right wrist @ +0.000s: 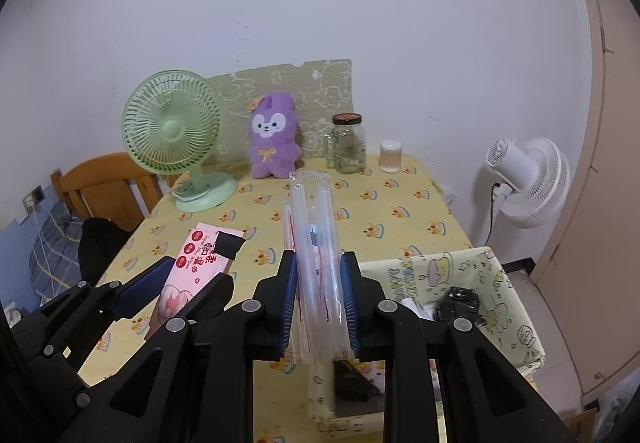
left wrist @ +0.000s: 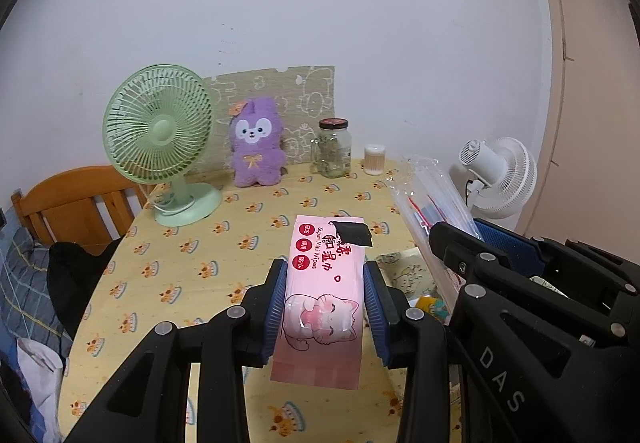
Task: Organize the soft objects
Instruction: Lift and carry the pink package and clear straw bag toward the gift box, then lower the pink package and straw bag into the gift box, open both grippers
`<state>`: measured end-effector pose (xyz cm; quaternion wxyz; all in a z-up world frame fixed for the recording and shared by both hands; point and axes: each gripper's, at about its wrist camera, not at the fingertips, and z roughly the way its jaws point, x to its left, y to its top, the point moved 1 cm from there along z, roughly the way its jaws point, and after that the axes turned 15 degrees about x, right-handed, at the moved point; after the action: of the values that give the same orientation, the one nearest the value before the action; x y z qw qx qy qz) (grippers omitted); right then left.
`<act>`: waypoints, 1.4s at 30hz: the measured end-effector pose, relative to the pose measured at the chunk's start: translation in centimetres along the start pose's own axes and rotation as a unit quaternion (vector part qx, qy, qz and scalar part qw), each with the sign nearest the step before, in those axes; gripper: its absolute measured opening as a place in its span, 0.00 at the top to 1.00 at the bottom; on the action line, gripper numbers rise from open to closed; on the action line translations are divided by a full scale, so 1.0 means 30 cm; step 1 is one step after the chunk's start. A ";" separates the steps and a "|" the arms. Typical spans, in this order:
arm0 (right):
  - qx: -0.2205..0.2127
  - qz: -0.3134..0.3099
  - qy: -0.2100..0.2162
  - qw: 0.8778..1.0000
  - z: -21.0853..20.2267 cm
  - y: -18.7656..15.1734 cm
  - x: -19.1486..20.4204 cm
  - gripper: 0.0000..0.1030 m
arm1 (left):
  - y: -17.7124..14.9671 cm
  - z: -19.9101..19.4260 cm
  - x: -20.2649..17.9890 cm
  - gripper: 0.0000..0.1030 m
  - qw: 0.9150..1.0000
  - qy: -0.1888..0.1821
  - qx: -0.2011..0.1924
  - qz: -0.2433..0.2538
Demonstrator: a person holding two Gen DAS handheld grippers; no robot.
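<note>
My left gripper (left wrist: 325,307) clamps the pink wipes pack (left wrist: 326,283) above the table (left wrist: 160,275); my right gripper (right wrist: 320,303) pinches the clear straw packet (right wrist: 316,243). I'd keep both level, swinging gently toward the fabric bin (right wrist: 508,283) beside me, clear of the purple plush (right wrist: 274,139) beyond.

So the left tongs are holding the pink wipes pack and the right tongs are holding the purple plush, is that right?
Not quite. The left tongs do hold the pink wipes pack, but the right tongs grip a clear plastic packet of straws. The right wrist view shows the purple plush standing untouched by the wall.
</note>
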<state>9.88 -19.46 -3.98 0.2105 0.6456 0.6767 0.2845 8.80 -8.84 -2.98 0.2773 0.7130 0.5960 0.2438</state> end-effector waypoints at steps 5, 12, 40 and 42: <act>0.002 0.007 -0.008 1.000 0.011 -0.005 -0.054 0.76 | 0.006 0.023 -0.055 0.63 1.000 -0.009 0.002 0.006; 0.000 0.021 -0.024 0.999 0.015 -0.015 -0.129 0.76 | 0.014 0.056 -0.120 0.63 1.000 -0.023 0.010 0.008; 0.026 0.088 -0.077 0.993 0.095 -0.078 -0.424 0.76 | 0.026 0.239 -0.405 0.62 0.993 -0.076 0.058 0.074; 0.030 0.094 -0.081 0.992 0.102 -0.085 -0.446 0.76 | 0.023 0.252 -0.422 0.61 0.992 -0.081 0.063 0.077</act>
<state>11.00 -32.42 -9.05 0.2182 0.7331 0.6019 0.2294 12.26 -22.20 -8.21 0.2591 0.7904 0.5290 0.1682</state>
